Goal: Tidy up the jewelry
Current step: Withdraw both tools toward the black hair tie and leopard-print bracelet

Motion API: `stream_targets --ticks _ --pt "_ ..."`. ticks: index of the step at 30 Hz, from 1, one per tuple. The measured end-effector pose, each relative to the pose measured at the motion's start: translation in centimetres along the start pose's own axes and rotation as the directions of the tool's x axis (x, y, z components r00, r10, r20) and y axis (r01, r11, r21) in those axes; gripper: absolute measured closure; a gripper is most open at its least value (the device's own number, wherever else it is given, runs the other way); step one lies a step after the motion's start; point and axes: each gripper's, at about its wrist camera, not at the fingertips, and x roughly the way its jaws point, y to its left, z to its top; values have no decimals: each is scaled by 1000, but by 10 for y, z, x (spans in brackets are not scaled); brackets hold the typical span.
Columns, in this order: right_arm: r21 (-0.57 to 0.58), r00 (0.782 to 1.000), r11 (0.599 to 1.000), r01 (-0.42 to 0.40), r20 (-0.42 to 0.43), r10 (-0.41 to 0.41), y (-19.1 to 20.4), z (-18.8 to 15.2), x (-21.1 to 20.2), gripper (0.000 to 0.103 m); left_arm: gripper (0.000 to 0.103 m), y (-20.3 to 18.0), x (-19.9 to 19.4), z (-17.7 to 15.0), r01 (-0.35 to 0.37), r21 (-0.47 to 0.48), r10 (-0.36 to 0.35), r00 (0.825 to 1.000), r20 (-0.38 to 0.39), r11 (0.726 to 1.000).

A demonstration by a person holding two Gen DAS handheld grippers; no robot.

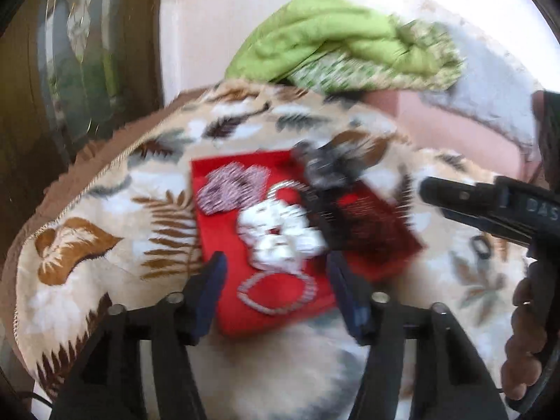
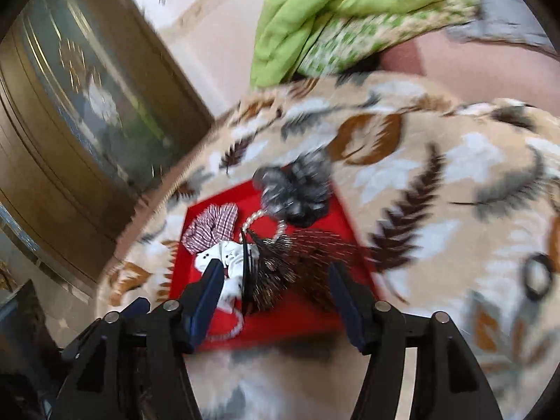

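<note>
A red tray (image 1: 224,245) lies on a leaf-patterned blanket (image 1: 105,210). In it are a checked scrunchie (image 1: 229,189), a white scrunchie (image 1: 280,238), a grey-black scrunchie (image 1: 325,166), a pearl bracelet (image 1: 280,294) and a dark beaded piece (image 1: 371,224). My left gripper (image 1: 276,273) is open just above the tray's near part, empty. In the right wrist view the tray (image 2: 301,322) holds the same items: the checked scrunchie (image 2: 213,224), the white scrunchie (image 2: 227,259), the grey scrunchie (image 2: 297,189). My right gripper (image 2: 276,276) is open over the tray, empty.
A green quilt (image 1: 336,38) lies bunched behind the blanket. A wooden-framed glass door (image 1: 70,70) stands at the left. A small black ring (image 2: 535,276) lies on the blanket at the right. The right gripper's body (image 1: 497,206) and the hand show at the right.
</note>
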Motion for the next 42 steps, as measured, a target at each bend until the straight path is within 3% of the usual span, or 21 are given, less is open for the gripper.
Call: stream_targets --ticks 5,8,13,18,23,32,42 --pt "79 996 997 27 87 -34 -39 -28 -105 28 30 -67 -67 -15 2 69 -9 995 98 998" --pt "87 985 991 104 129 -115 -64 -50 -159 26 27 -102 -96 -25 28 94 -42 988 146 995" --pt "139 960 972 191 181 -214 -111 -89 -227 25 26 -160 -125 -46 39 169 -67 985 159 985" --pt "187 946 961 204 214 -243 -137 -107 -260 25 26 -192 -152 -58 60 200 -93 983 160 978" --pt "180 928 957 227 258 -269 -139 -115 -287 25 26 -208 -170 -60 89 185 -114 985 129 979" --pt "181 891 946 269 326 -316 -139 -125 -312 25 26 -223 -190 -65 35 188 -67 984 163 982" --pt "142 886 937 319 308 -348 -137 -129 -307 25 26 -226 -179 -71 44 178 -67 990 123 983"
